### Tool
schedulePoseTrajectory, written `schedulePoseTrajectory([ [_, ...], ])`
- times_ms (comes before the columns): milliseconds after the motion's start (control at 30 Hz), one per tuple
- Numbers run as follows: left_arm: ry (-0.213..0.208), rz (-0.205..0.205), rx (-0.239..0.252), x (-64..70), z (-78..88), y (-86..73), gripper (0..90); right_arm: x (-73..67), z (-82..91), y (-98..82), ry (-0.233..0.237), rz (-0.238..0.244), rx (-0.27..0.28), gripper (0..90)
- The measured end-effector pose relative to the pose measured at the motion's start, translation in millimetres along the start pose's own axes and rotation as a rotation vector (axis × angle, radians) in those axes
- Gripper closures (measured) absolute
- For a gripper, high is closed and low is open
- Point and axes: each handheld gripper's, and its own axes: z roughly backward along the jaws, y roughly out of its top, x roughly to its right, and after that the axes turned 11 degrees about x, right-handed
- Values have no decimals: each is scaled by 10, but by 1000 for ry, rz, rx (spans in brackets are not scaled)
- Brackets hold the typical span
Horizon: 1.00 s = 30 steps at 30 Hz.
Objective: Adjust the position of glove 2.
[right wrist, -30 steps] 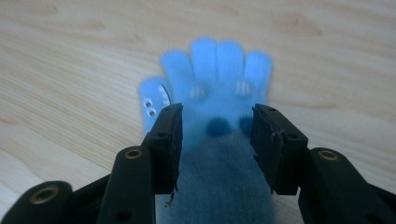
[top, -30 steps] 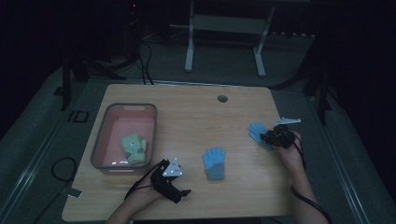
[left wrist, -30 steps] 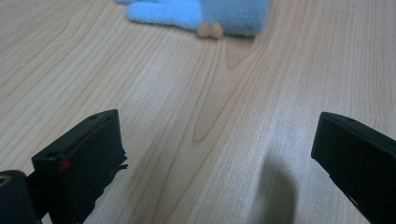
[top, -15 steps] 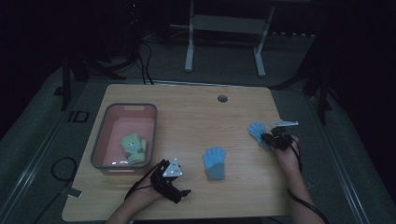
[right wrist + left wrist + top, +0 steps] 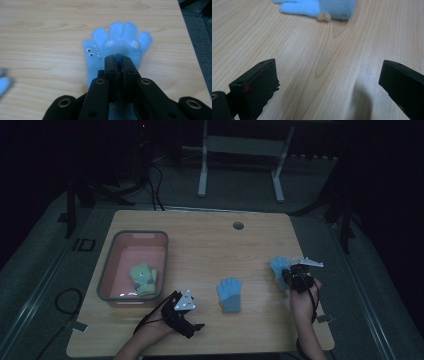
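Dim worktop: right gripper fingers pinch the glove by a thin fold near the right edge, so it may slip free; left gripper fingers gape empty.

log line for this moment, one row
right gripper: shut on blue glove | left gripper: open, idle | second blue glove: mid-table

Ahead of the left gripper, whose jaws stand wide apart, bare wood runs up to the blue glove lying flat, a low obstacle just beyond the fingertips. To the far side of those fingers the pink bin walls off the table's edge, its rim standing near. Around the right gripper, pinched on a second blue glove, open tabletop spreads ahead and sideways, the table's edge close on one flank.
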Motion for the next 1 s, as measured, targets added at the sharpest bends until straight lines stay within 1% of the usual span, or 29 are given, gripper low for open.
schedulePoseTrajectory([
  [33,0,2,2,-6,2,-2,25,-40,53,-9,-3,-14,8,856],
  [100,1,3,7,-9,5,-1,25,-136,137,-31,-16,-9,21,856],
  [133,1,4,8,-6,5,0,25,-180,180,-50,-20,-18,30,856],
  [233,0,-5,4,2,3,0,25,-260,265,-94,-7,-53,38,856],
  [267,1,-6,2,3,1,-1,25,-297,311,-115,-12,-55,45,856],
  [300,1,-5,2,2,1,-3,25,-315,350,-137,-17,-68,56,856],
  [333,0,-3,2,-2,0,-4,25,-326,373,-159,-21,-80,61,857],
  [400,0,-1,6,-6,4,-4,25,-355,405,-228,-42,-89,69,857],
  [433,-1,-1,9,-7,5,-4,25,-359,408,-263,-37,-100,66,857],
  [467,-3,-1,8,-6,6,-3,25,-371,409,-296,-41,-96,54,856],
  [500,-3,-1,8,-6,6,-3,25,-371,409,-296,-41,-96,54,856],
  [533,1,-8,2,-1,1,-1,25,-389,406,-377,-41,-102,41,856],
  [567,1,-9,2,1,-1,0,25,-398,398,-410,-37,-109,29,855],
  [600,1,-10,1,2,-2,1,25,-401,393,-435,-41,-111,30,856],
  [667,0,-8,3,3,0,1,25,-424,372,-502,-60,-106,26,856],
  [700,-2,-8,0,3,-1,1,25,-426,361,-523,-63,-102,26,856],
  [800,-3,-10,-4,3,-3,-2,25,-424,301,-598,-68,-98,1,853],
  [867,-3,-11,-4,3,-3,-2,25,-419,257,-642,-63,-96,-22,844],
  [967,-4,-9,-2,3,-3,-5,25,-403,241,-668,-52,-87,-19,834],
  [1000,-3,-11,-4,3,-3,-5,25,-391,237,-668,-45,-91,-19,828],
])
